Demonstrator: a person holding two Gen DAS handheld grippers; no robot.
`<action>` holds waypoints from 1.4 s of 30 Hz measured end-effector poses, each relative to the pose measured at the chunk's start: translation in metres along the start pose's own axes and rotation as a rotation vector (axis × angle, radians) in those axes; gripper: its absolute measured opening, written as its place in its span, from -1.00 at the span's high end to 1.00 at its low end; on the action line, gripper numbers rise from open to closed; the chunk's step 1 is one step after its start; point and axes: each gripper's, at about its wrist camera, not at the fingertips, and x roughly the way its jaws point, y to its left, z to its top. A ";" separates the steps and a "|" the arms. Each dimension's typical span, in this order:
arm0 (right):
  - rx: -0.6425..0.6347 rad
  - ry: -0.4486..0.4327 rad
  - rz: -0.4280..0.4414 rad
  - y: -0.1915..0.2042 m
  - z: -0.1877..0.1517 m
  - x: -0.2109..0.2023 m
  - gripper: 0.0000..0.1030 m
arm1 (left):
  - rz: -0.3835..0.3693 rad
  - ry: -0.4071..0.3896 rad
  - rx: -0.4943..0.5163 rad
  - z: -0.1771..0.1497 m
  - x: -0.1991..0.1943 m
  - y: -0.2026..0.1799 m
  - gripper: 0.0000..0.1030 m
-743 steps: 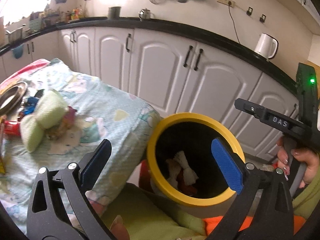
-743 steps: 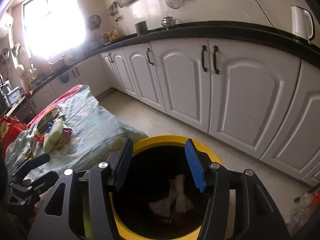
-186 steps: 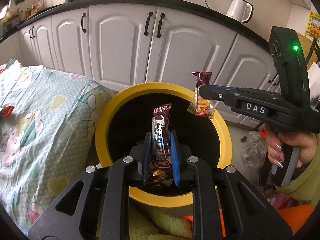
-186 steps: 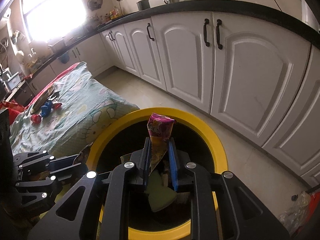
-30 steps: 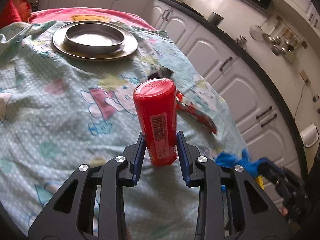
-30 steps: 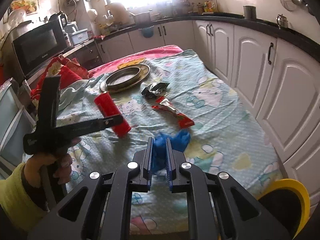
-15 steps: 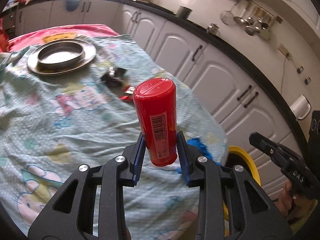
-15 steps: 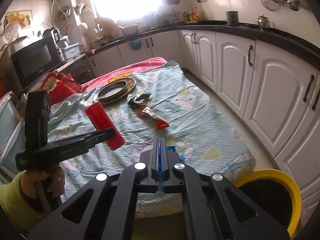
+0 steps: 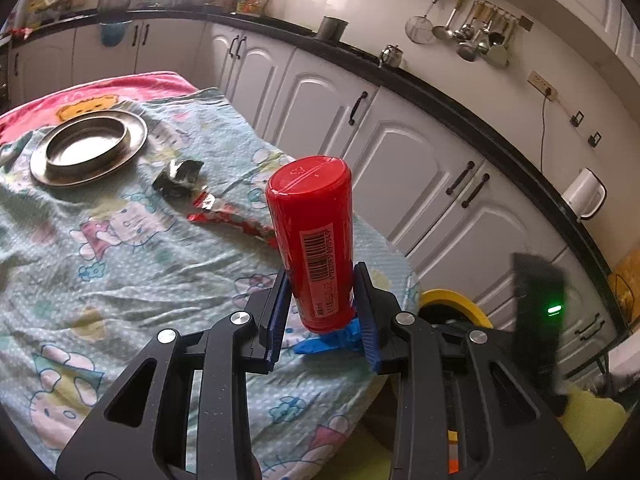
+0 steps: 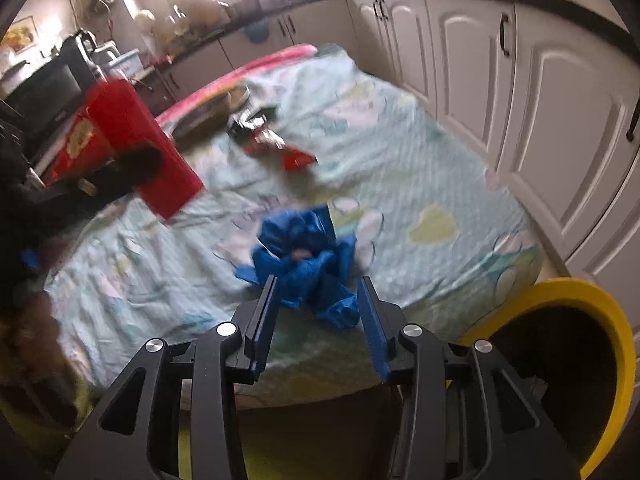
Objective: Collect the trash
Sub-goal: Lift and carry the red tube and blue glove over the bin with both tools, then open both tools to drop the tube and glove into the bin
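My left gripper (image 9: 320,312) is clenched on the red canister (image 9: 314,240), upright between the pads, above the tablecloth (image 9: 120,272). My right gripper (image 10: 318,320) is opening; the crumpled blue glove (image 10: 308,252) lies between its parted jaws, pads off it. Yellow-rimmed bin (image 10: 600,320) at 4 o'clock in the right view. Farther, at 12 o'clock: red wrapper (image 10: 292,156), then dark foil wrapper (image 9: 180,174), then steel plate (image 9: 88,148).

Before me: one red bottle (image 9: 312,240), one blue crumpled glove (image 10: 308,256), one red wrapper (image 9: 232,220), one dark foil wrapper (image 9: 178,178), one steel plate (image 9: 88,148), one yellow bin (image 10: 592,340).
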 end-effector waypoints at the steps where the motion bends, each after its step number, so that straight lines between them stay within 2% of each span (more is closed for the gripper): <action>1: 0.001 0.007 -0.003 -0.001 -0.001 0.003 0.26 | -0.002 0.000 0.004 0.000 0.000 -0.002 0.52; 4: -0.016 0.011 -0.003 -0.003 -0.006 0.006 0.76 | -0.012 0.004 0.023 0.001 0.003 -0.011 0.52; 7: 0.009 -0.018 -0.009 -0.013 -0.006 -0.007 0.86 | -0.021 0.010 0.042 0.001 0.006 -0.021 0.52; 11: 0.051 -0.074 -0.023 -0.030 -0.007 -0.030 0.89 | -0.040 0.023 0.077 0.000 0.012 -0.036 0.53; 22: 0.144 -0.170 -0.144 -0.085 -0.046 -0.106 0.89 | -0.123 0.078 0.174 -0.015 0.037 -0.090 0.52; 29: 0.209 -0.165 -0.221 -0.115 -0.084 -0.129 0.89 | -0.188 0.143 0.232 -0.037 0.058 -0.124 0.52; 37: 0.289 -0.134 -0.246 -0.143 -0.114 -0.135 0.86 | -0.244 0.231 0.296 -0.061 0.081 -0.157 0.51; 39: 0.308 -0.136 -0.249 -0.149 -0.120 -0.138 0.70 | -0.249 0.248 0.304 -0.065 0.085 -0.161 0.51; 40: 0.314 -0.138 -0.255 -0.152 -0.121 -0.139 0.55 | -0.245 0.253 0.305 -0.066 0.087 -0.162 0.47; 41: 0.321 -0.142 -0.265 -0.155 -0.123 -0.141 0.36 | -0.244 0.258 0.307 -0.068 0.089 -0.162 0.38; 42: 0.327 -0.147 -0.274 -0.157 -0.124 -0.143 0.30 | -0.240 0.260 0.307 -0.069 0.090 -0.163 0.15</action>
